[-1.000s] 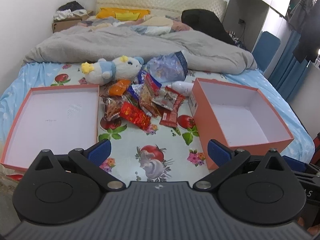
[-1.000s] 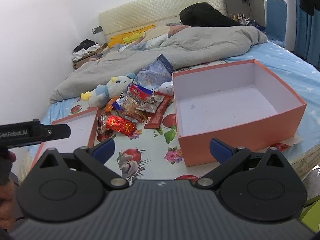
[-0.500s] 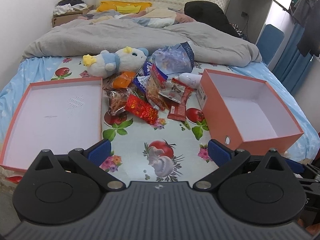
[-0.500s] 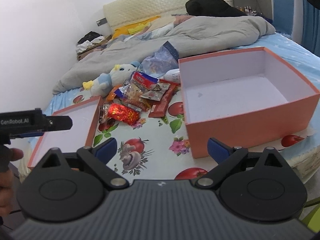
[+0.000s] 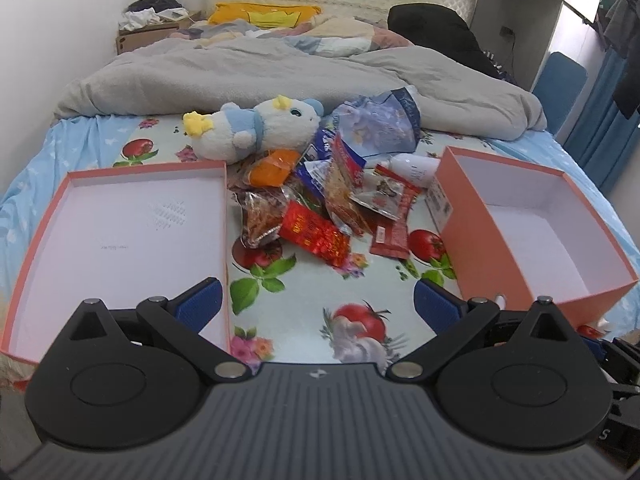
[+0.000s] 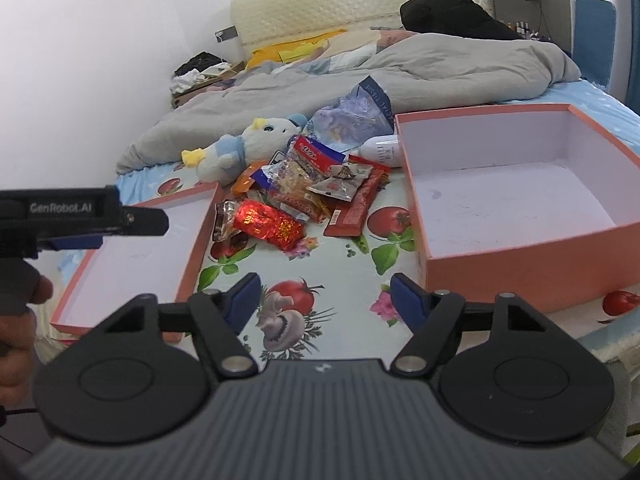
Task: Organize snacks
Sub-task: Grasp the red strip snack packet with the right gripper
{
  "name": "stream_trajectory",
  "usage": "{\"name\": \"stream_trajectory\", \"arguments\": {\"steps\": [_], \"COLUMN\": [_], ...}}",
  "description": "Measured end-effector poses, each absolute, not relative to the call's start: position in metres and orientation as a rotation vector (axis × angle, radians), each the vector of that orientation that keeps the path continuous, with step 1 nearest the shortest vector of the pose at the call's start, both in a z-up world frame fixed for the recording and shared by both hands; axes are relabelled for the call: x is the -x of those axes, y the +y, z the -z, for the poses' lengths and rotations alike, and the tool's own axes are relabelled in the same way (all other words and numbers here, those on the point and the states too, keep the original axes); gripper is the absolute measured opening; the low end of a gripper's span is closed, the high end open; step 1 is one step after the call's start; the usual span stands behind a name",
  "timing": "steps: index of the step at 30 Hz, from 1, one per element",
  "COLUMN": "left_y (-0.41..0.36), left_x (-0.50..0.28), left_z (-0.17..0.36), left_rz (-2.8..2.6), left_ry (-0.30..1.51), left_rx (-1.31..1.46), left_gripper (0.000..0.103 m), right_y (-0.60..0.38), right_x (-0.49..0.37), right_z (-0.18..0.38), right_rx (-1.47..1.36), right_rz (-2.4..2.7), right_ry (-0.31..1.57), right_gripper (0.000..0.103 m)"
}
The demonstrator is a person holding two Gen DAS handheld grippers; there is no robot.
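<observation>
A heap of crinkly foil and plastic snack packets (image 5: 320, 208) lies on the fruit-printed bedsheet (image 5: 304, 320), between a shallow salmon-pink cardboard lid (image 5: 120, 236) at nine o'clock and a deeper salmon-pink cardboard box (image 5: 532, 232) at three o'clock. A blue-and-white plush toy (image 5: 256, 128) sits at twelve o'clock of the heap, touching it.

The left hand-held gripper (image 5: 318, 300) stands wide open over the sheet, holding nothing. The right hand-held gripper (image 6: 324, 292) has just been closing partway; its jaws are apart with only bare sheet between them.

The packets look light, soft and slippery, likely to crumple or slide under a pinch. The shiny red foil packet (image 6: 268, 226), lying nearest and on top, seems easiest: grip it across a flat sealed end rather than the puffed middle.
</observation>
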State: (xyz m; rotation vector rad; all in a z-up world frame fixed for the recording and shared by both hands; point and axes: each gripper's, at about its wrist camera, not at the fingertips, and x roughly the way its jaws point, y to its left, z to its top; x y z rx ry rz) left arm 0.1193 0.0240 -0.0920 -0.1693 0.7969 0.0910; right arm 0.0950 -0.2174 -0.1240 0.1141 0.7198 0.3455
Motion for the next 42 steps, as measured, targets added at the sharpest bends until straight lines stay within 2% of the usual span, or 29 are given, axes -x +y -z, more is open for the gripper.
{"name": "stream_trajectory", "arguments": {"steps": [2,3,5,11,14,17,23,26,32,42], "left_y": [0.028,0.029,0.031,0.044,0.051,0.059,0.073,0.079,0.087,0.095], "left_x": [-0.124,-0.127,-0.133,-0.152,-0.162,-0.171,-0.189,-0.201,-0.231,-0.280], "left_z": [0.096,0.097,0.101,0.116,0.124,0.132,0.147,0.155,0.171,0.203], "left_rz": [-0.085,-0.081,-0.075,-0.057,-0.033,-0.027,-0.031,-0.009,0.035,0.084], "left_ry": [0.790,0.789,0.789,0.801,0.827,0.839,0.847,0.857,0.876,0.928], "left_rx": [0.171,0.170,0.166,0.177,0.180,0.176,0.172,0.185,0.227,0.255], "left_gripper": [0.102,0.102,0.101,0.093,0.087,0.082,0.079,0.072,0.067,0.067], "right_y": [-0.211,-0.209,-0.202,-0.183,-0.171,-0.164,-0.154,-0.149,-0.140,-0.133], "right_x": [-0.099,-0.101,-0.105,-0.118,-0.125,-0.133,-0.152,-0.161,-0.187,-0.246], "right_z": [0.127,0.128,0.130,0.138,0.145,0.151,0.169,0.178,0.197,0.218], "right_rx": [-0.098,-0.091,-0.078,-0.049,-0.010,0.001,0.020,0.031,0.067,0.084], "right_rz": [-0.355,-0.360,-0.372,-0.383,-0.381,-0.391,-0.388,-0.384,-0.371,-0.316], "right_ry": [0.717,0.718,0.720,0.718,0.733,0.741,0.767,0.782,0.799,0.792], "right_gripper": [0.071,0.065,0.059,0.057,0.049,0.049,0.049,0.049,0.049,0.049]}}
